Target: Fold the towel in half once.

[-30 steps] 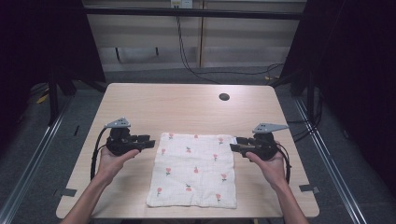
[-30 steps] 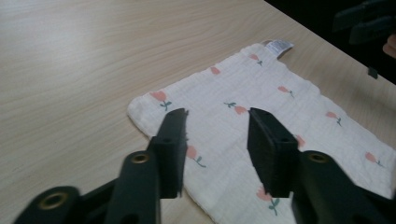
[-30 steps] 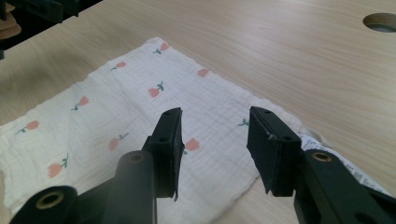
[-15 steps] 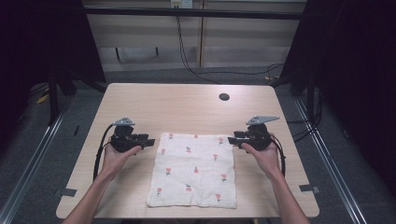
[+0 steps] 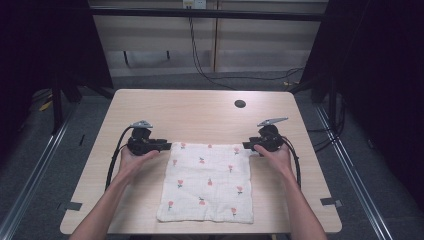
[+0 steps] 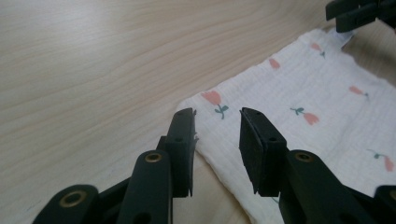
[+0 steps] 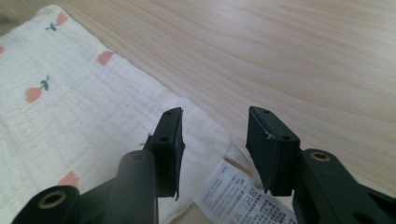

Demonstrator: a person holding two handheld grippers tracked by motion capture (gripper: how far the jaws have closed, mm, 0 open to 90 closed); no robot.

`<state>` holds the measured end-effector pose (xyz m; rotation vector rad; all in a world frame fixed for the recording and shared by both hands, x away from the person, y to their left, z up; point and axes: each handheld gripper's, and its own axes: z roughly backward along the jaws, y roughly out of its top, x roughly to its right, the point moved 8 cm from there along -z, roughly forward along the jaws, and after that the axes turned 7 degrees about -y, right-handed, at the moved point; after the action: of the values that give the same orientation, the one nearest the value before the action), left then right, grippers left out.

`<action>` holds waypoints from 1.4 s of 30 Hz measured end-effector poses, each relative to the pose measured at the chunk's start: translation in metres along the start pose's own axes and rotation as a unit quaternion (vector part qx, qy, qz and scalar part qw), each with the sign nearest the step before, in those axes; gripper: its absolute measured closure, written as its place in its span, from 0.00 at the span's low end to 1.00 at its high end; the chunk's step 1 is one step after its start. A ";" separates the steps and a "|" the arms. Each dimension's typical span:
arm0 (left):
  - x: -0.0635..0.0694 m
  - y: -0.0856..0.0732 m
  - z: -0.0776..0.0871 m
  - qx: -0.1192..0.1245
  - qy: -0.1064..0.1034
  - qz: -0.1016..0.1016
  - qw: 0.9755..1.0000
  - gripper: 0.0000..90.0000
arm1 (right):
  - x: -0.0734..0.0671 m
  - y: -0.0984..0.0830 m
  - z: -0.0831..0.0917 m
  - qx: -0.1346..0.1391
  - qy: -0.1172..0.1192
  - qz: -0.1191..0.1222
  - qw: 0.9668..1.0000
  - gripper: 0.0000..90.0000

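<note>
The left hand-held gripper (image 6: 215, 140) had just been closing its jaws, which stood apart astride the near-left far corner of a white flower-printed cloth (image 5: 210, 180), not pressing it. The right hand-held gripper (image 7: 214, 144) stood open over the opposite far corner, above a printed care label (image 7: 243, 196). The cloth lay flat on the pale wooden worktop (image 5: 200, 112).
</note>
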<state>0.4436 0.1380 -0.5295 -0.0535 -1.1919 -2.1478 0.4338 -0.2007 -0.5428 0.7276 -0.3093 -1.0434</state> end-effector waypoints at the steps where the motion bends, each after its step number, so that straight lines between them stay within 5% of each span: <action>1: 0.001 0.002 -0.002 0.006 -0.007 0.006 1.000 0.73 | 0.000 -0.001 -0.003 -0.003 -0.002 0.005 1.000 0.63; 12: -0.010 -0.006 -0.012 0.001 0.003 0.013 1.000 0.69 | 0.002 -0.006 -0.014 -0.017 -0.027 0.018 0.999 0.67; 14: -0.010 -0.005 -0.012 0.014 -0.018 0.034 0.999 0.69 | 0.004 -0.007 -0.016 -0.015 -0.031 0.027 0.999 0.69; 19: -0.012 -0.005 -0.010 -0.004 0.002 0.014 1.000 0.69 | -0.001 -0.009 -0.015 -0.012 -0.020 0.028 0.999 0.87; 22: -0.017 -0.006 -0.011 -0.002 0.007 0.018 1.000 0.70 | -0.002 -0.010 -0.015 -0.011 -0.011 0.023 1.000 0.94; 31: -0.021 -0.007 -0.027 -0.009 0.004 0.025 1.000 0.73 | -0.003 -0.011 -0.014 -0.006 -0.005 0.013 1.000 0.95; 36: -0.014 -0.004 -0.039 -0.023 0.000 0.008 1.000 0.74 | -0.004 -0.011 -0.014 -0.002 -0.002 0.012 1.000 0.95; 42: -0.001 -0.004 -0.049 -0.025 -0.007 -0.009 1.000 0.95 | -0.005 -0.013 -0.012 -0.001 0.006 0.004 1.000 0.96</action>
<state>0.4549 0.1024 -0.5614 -0.0792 -1.1505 -2.1965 0.4294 -0.1956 -0.5598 0.7296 -0.3000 -1.0307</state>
